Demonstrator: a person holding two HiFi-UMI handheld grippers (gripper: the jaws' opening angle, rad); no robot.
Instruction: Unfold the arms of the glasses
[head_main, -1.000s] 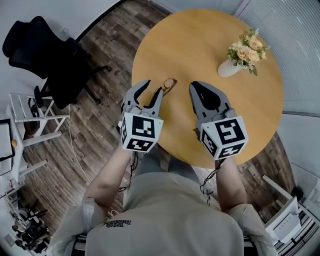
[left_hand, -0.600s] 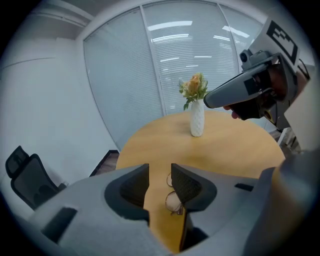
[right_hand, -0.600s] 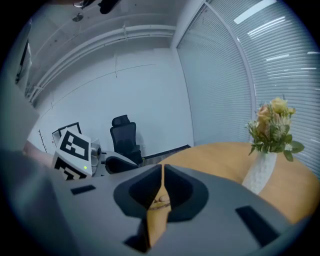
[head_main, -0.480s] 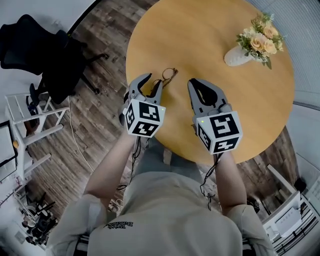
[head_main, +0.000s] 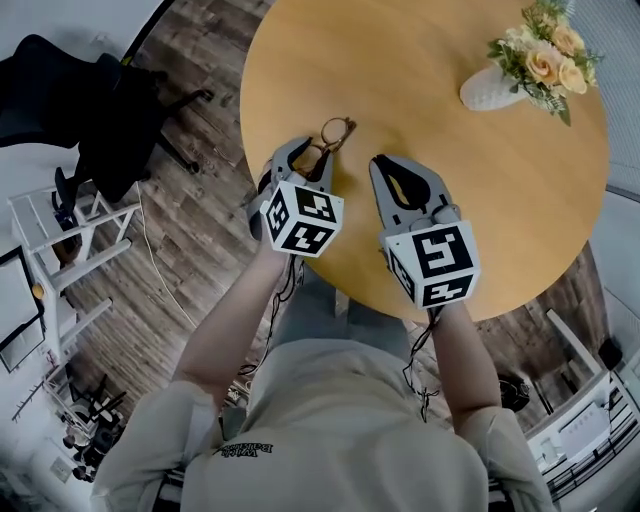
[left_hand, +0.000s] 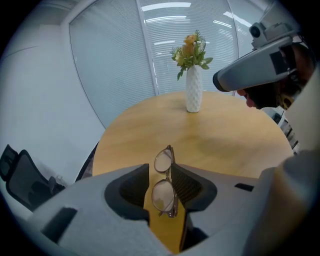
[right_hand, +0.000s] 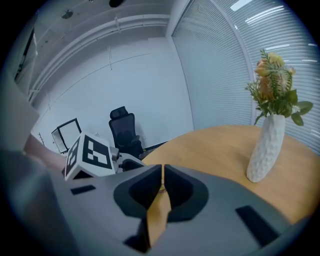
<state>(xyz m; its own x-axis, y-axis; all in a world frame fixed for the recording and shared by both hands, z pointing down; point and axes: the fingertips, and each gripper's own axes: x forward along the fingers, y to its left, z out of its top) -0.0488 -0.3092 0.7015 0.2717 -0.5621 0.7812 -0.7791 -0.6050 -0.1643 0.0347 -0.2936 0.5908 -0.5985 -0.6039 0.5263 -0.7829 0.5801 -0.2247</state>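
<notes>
Between left gripper (left_hand: 160, 172) jaws, glasses (left_hand: 164, 195); gap clearest in gripper view.

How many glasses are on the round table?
1. The glasses lie near the edge of the table, between the jaws of the left gripper. The right gripper covers some tabletop, so more could hide there.
</notes>
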